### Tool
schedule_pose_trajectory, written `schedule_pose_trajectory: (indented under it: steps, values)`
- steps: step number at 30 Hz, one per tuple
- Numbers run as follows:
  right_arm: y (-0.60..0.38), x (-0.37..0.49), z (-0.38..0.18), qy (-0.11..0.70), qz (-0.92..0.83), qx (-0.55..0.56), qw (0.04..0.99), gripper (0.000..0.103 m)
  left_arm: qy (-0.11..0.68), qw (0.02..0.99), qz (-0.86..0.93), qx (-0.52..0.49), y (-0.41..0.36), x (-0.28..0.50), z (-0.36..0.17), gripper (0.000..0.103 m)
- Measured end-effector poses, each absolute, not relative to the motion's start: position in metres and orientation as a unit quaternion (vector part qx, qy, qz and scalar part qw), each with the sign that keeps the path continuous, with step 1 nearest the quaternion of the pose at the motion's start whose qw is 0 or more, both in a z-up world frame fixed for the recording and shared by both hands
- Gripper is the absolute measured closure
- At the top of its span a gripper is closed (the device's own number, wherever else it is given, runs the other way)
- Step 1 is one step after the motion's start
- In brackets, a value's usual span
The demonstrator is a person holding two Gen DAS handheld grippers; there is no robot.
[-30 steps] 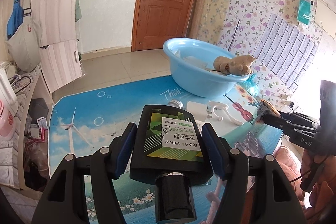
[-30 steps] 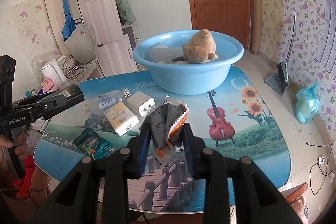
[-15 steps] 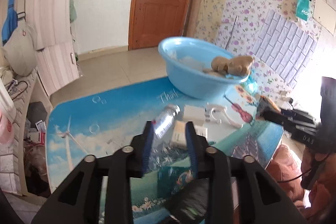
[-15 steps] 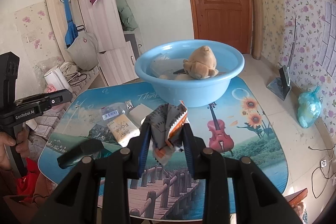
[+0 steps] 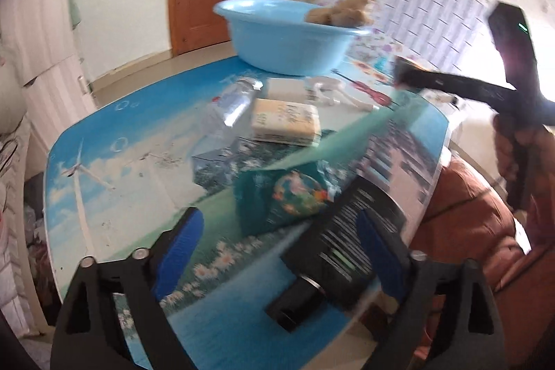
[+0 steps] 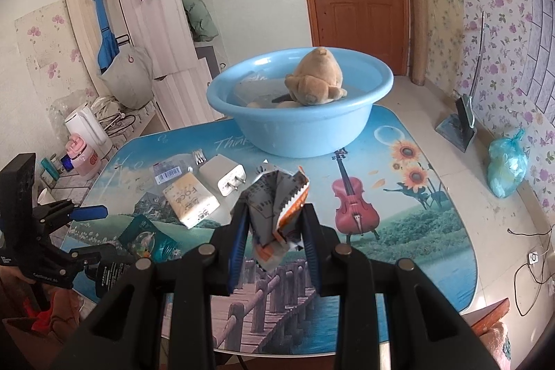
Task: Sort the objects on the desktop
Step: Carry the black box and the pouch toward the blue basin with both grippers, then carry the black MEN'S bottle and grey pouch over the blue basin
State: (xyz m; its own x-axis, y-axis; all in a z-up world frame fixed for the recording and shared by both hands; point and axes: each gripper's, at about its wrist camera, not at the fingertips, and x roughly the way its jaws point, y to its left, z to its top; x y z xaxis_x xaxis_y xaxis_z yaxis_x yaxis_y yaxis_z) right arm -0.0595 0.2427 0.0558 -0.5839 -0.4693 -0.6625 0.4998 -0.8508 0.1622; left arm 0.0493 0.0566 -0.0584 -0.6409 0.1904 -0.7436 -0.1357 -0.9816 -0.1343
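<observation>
My left gripper (image 5: 277, 224) hangs low over the table's near edge, its jaws opening wide. A black bottle (image 5: 343, 248) lies on the table between them, close to the right pad (image 5: 378, 252), and neither pad presses on it. A teal packet (image 5: 288, 196) lies just beyond it. In the right wrist view the left gripper (image 6: 83, 234) is at the left edge with the black bottle (image 6: 107, 269) by it. My right gripper (image 6: 275, 214) is shut on a crumpled grey and orange wrapper (image 6: 274, 200), held above the table.
A blue basin (image 6: 298, 130) with a brown plush toy (image 6: 315, 78) stands at the table's far side. A tissue pack (image 6: 190, 196), a white charger (image 6: 225, 175) and a clear plastic bottle (image 5: 232, 106) lie mid-table. A kettle (image 6: 86, 127) stands off to the left.
The left gripper let go of the black bottle, which dropped to the table. Its jaws narrowed, then spread wide, and it sank lower. The right gripper stayed put with the wrapper.
</observation>
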Motion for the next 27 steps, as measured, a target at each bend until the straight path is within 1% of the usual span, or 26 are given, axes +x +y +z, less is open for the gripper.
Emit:
schedule_pose_trajectory:
  steps: [6, 8, 12, 16, 17, 18, 20, 27]
  values:
    - [0.233, -0.055, 0.053, 0.027, -0.884, 0.371, 0.284, 0.073, 0.024, 0.169, 0.886, -0.431, 0.088, 0.058, -0.072, 0.009]
    - [0.231, -0.053, 0.053, 0.029, -0.883, 0.371, 0.285, 0.073, 0.034, 0.176, 0.881, -0.438, 0.094, 0.056, -0.079, 0.008]
    - [0.233, -0.051, 0.055, 0.030, -0.884, 0.369, 0.283, 0.073, 0.062, 0.172, 0.883, -0.432, 0.099, 0.048, -0.088, 0.003]
    - [0.236, -0.049, 0.056, 0.027, -0.885, 0.370, 0.280, 0.073, 0.056, 0.169, 0.887, -0.426, 0.098, 0.039, -0.089, 0.002]
    - [0.237, -0.049, 0.056, 0.026, -0.885, 0.370, 0.280, 0.073, 0.054, 0.163, 0.889, -0.426, 0.097, 0.038, -0.089, 0.007]
    - [0.237, -0.049, 0.056, 0.026, -0.885, 0.371, 0.280, 0.073, 0.048, 0.166, 0.890, -0.421, 0.096, 0.038, -0.086, 0.027]
    - [0.237, -0.049, 0.056, 0.026, -0.885, 0.370, 0.281, 0.073, 0.031, 0.156, 0.894, -0.418, 0.092, 0.036, -0.083, 0.035]
    - [0.240, -0.049, 0.054, 0.023, -0.885, 0.373, 0.278, 0.073, -0.021, 0.121, 0.909, -0.399, 0.074, 0.040, -0.069, 0.040]
